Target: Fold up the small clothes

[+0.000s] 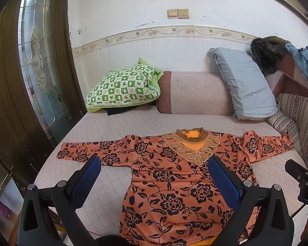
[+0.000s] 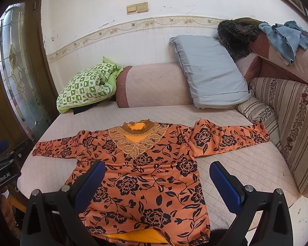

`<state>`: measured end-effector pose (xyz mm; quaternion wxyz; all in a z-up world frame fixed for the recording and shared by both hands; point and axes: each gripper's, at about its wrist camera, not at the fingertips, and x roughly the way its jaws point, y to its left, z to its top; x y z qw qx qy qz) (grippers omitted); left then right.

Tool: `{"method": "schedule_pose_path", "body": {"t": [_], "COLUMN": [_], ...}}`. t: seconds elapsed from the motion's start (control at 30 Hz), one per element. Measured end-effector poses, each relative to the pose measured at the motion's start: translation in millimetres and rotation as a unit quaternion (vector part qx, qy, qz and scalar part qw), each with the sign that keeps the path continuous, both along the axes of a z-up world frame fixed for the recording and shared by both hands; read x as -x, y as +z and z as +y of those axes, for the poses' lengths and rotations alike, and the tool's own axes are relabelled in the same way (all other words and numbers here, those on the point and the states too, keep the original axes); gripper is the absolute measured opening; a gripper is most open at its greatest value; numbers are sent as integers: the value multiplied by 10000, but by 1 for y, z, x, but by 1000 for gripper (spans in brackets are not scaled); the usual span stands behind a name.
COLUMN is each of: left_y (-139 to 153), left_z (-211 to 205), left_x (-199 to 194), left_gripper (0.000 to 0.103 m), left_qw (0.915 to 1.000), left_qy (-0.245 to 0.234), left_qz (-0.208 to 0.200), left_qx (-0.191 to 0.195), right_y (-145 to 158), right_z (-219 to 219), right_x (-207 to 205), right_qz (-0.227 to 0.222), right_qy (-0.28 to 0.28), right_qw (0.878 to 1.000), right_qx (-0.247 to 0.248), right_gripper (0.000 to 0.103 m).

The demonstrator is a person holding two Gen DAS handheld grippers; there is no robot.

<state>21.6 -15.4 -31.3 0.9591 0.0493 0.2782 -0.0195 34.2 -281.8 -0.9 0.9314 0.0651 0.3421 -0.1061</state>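
Orange flowered blouse point(image 1: 174, 184) spread flat, face up, on the quilted pink mattress point(image 1: 121, 127), hem at the near edge, collar toward the far edge. Lace collar point(image 1: 193, 145) with yellow lining showing at the neck. Both sleeves stretched out sideways; right sleeve point(image 2: 232, 137) creased near the shoulder, cuff just short of the striped cushion point(image 2: 287, 119) along the right edge. Left sleeve point(image 1: 86, 151) reaching toward the left edge.

Left gripper point(image 1: 154, 176) above the near part of the blouse, jaws spread wide, blue pads point(image 1: 86, 182) empty, nothing between them. Right gripper point(image 2: 156, 182) likewise over the lower body of the blouse, jaws released, gripping nothing. Contact with cloth: cannot tell from either view.

At the far edge: green checked pillow point(image 1: 123, 88) in the far left corner, pink bolster point(image 1: 195, 92) in the middle, grey pillow point(image 1: 244, 82) leaning toward the far right corner. Dark furry item point(image 2: 236, 37) and blue cloth point(image 2: 285, 39) on the raised ledge past the right edge. Glass-panelled door point(image 1: 37, 61) beyond the left edge.
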Motion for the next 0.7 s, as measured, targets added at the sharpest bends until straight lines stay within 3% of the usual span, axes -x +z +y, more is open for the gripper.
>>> {"method": "schedule_pose_path", "body": {"t": [0.7], "left_y": [-2], "left_z": [-3], "left_x": [-9], "left_gripper": [103], "left_qw": [9999], "left_qy": [-35], "left_qz": [90], "left_qx": [-65], "right_y": [-4], "right_z": [1], "right_x": [-5], "right_qz": [43], "right_qy": [21], "right_qw": [10000], "right_qx": [-24], "right_gripper": [103]}}
